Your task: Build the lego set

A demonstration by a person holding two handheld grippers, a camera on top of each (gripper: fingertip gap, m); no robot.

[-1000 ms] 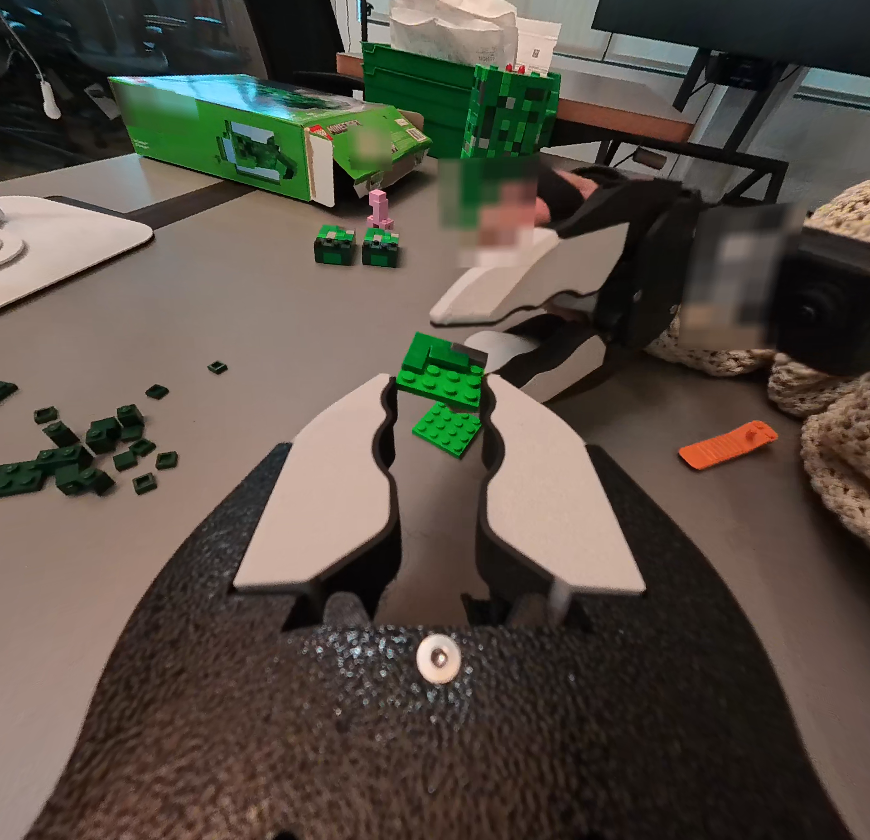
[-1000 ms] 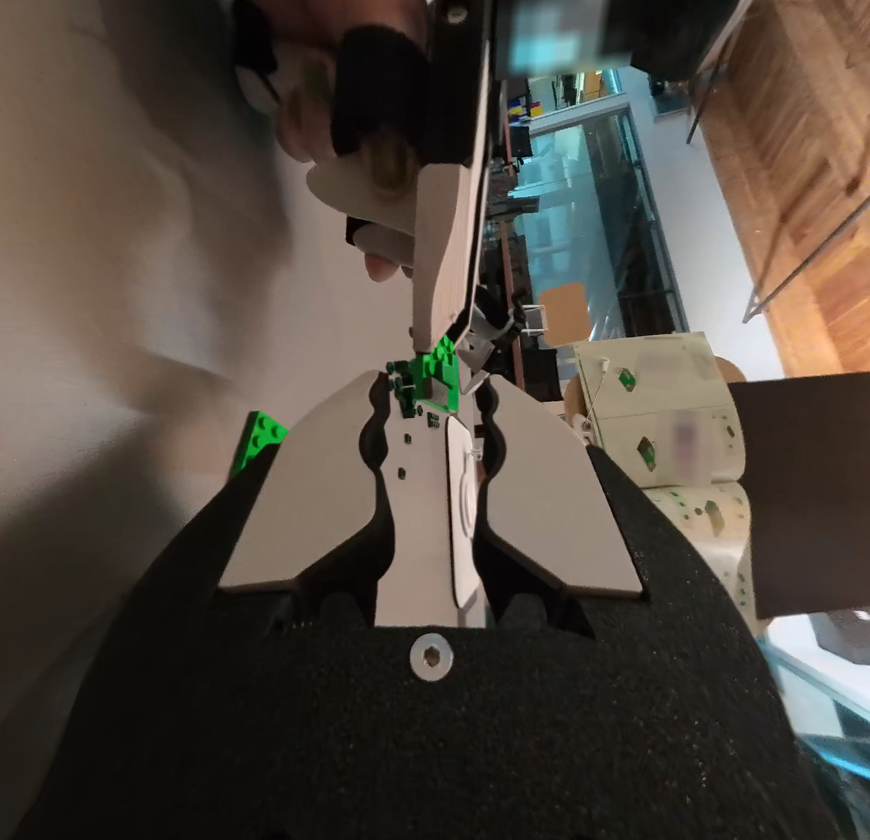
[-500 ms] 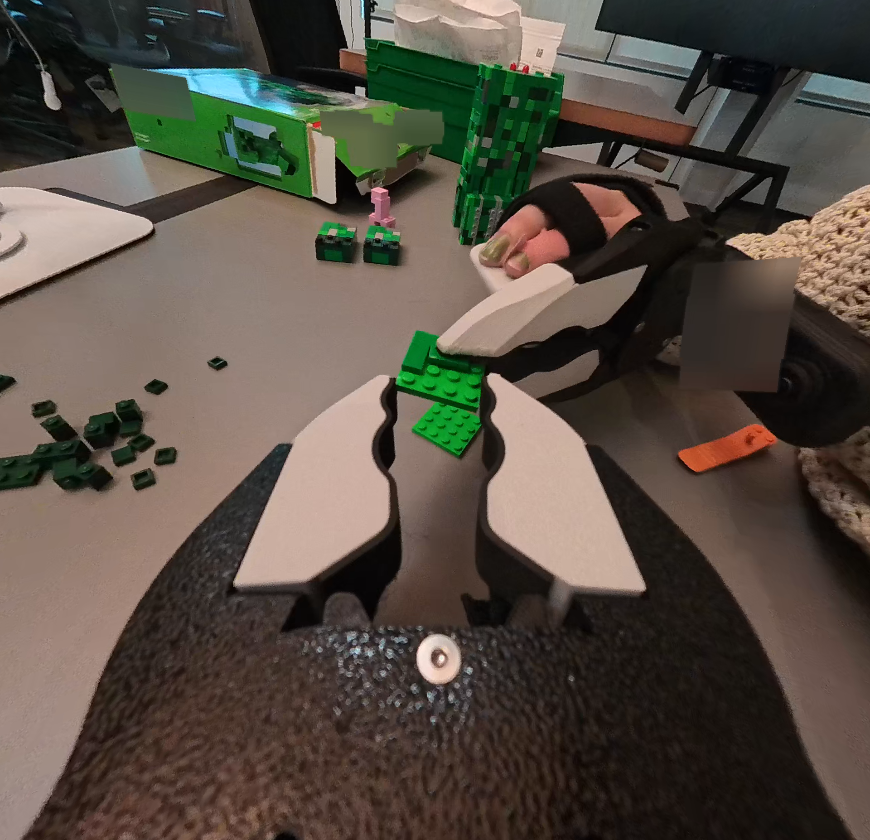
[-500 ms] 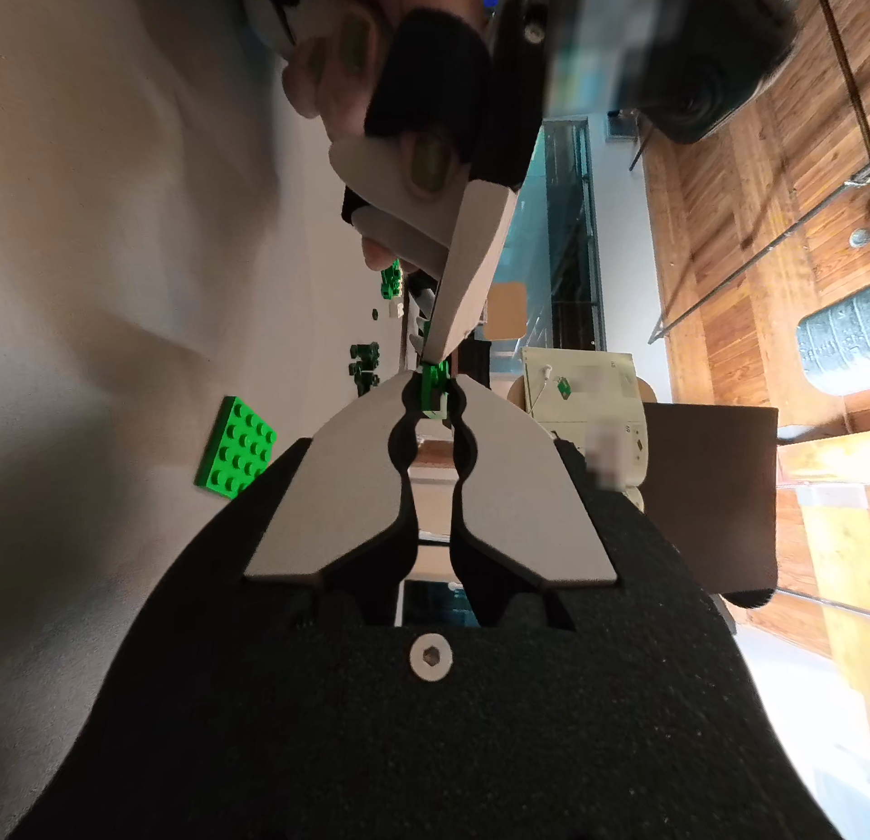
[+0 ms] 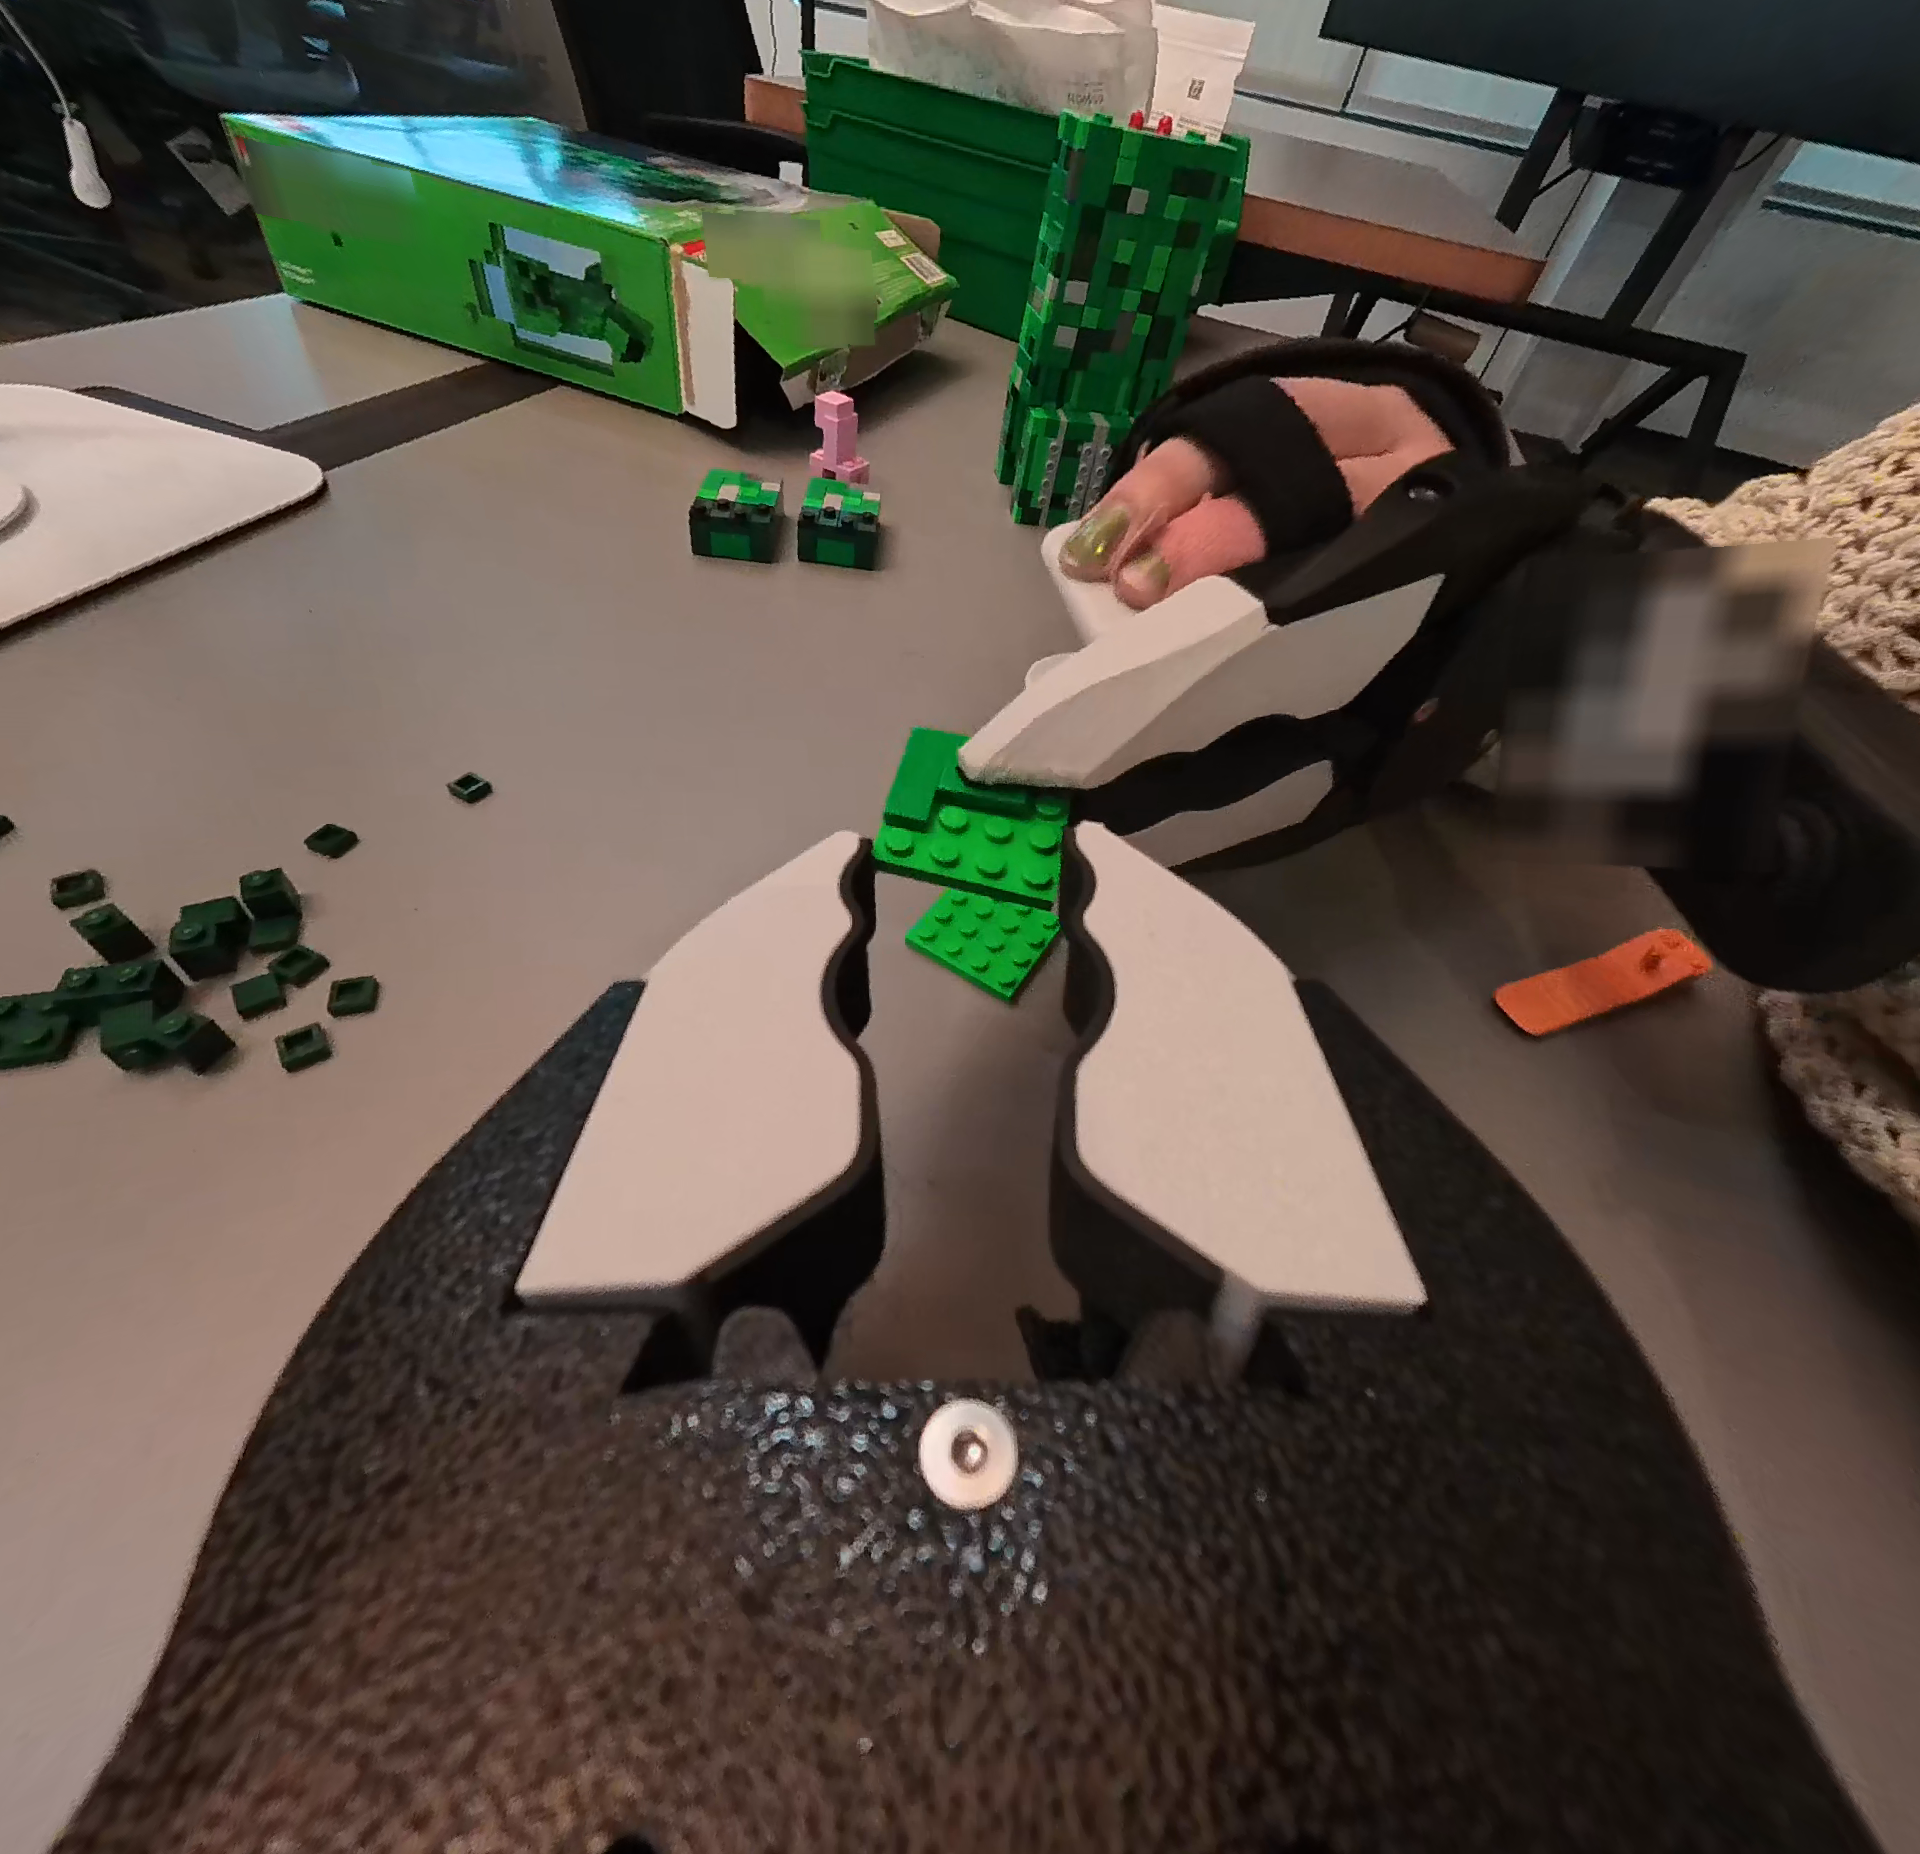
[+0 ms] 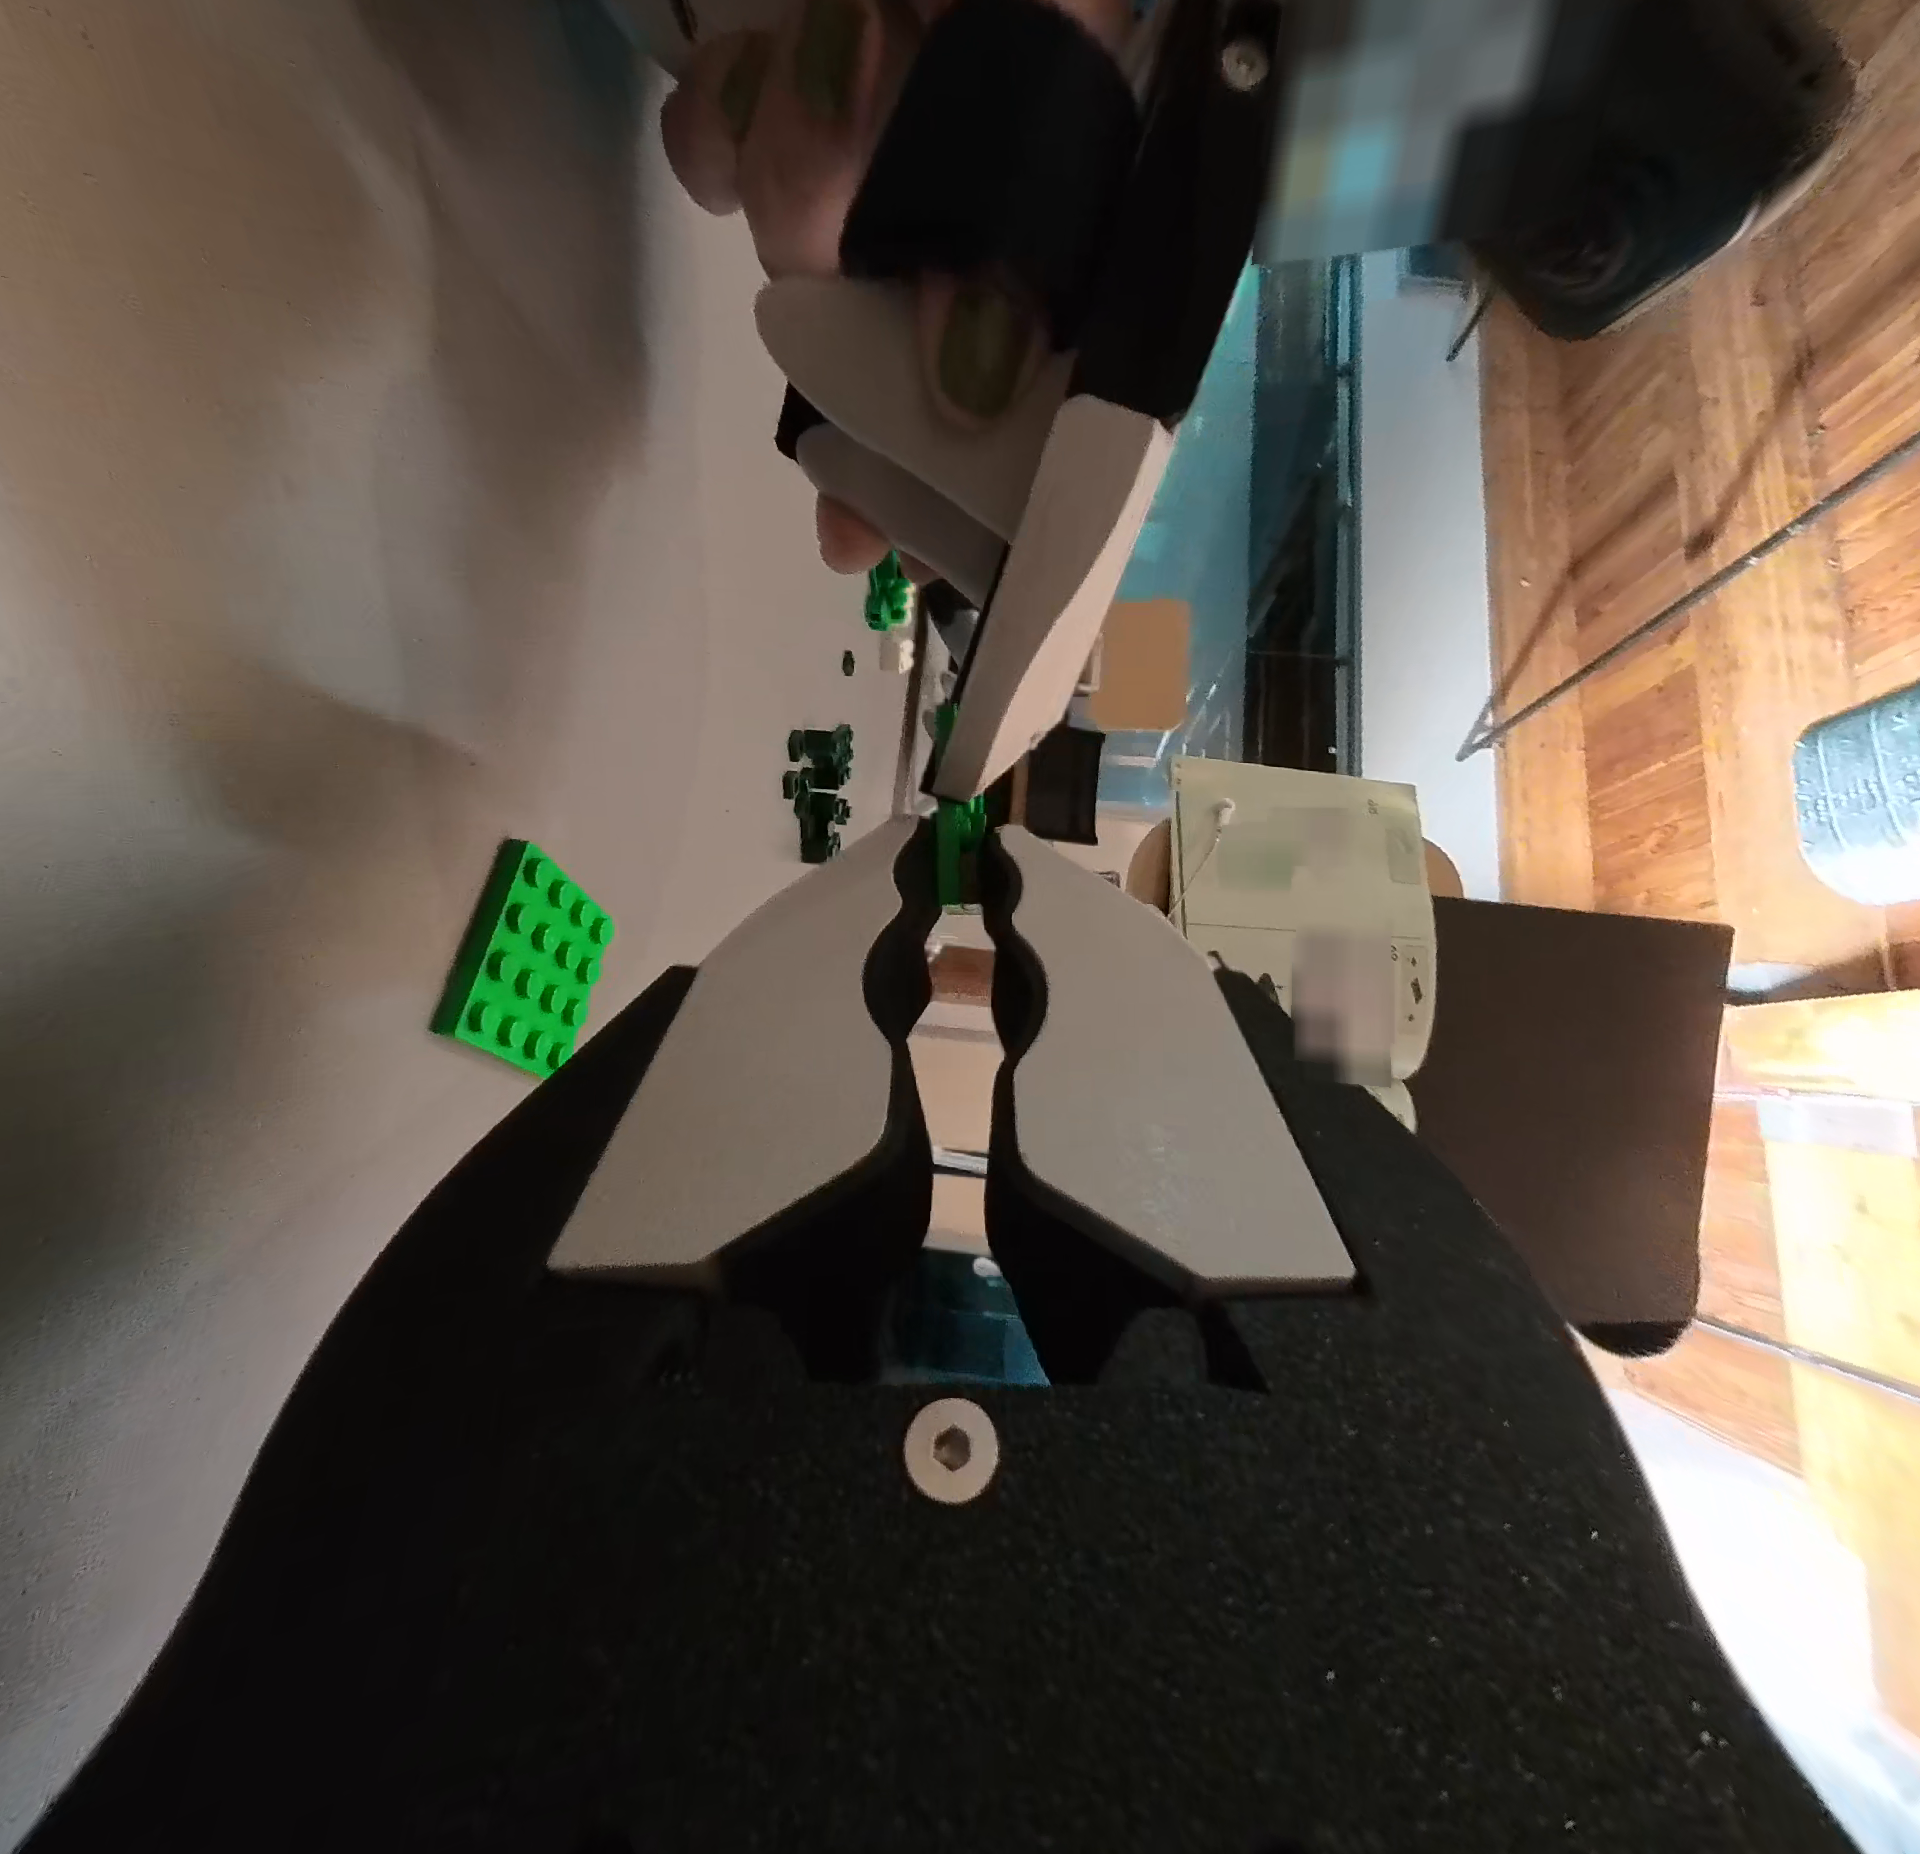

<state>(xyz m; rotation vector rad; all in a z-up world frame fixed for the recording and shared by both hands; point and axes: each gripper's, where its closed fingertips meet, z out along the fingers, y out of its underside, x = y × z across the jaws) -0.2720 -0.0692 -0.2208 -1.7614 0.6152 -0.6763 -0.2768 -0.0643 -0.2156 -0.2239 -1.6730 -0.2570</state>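
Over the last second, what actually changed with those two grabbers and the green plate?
The right gripper swung in and closed on the green plate assembly, which the left gripper kept clamped. The loose green plate, dark green pieces and orange brick separator stayed put.

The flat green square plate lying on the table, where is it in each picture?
Left wrist view: flat green plate lies centre, between the left gripper's jaws, under the held piece.
Right wrist view: lower left, on the table.
Shared landmark: the pile of dark green bricks.
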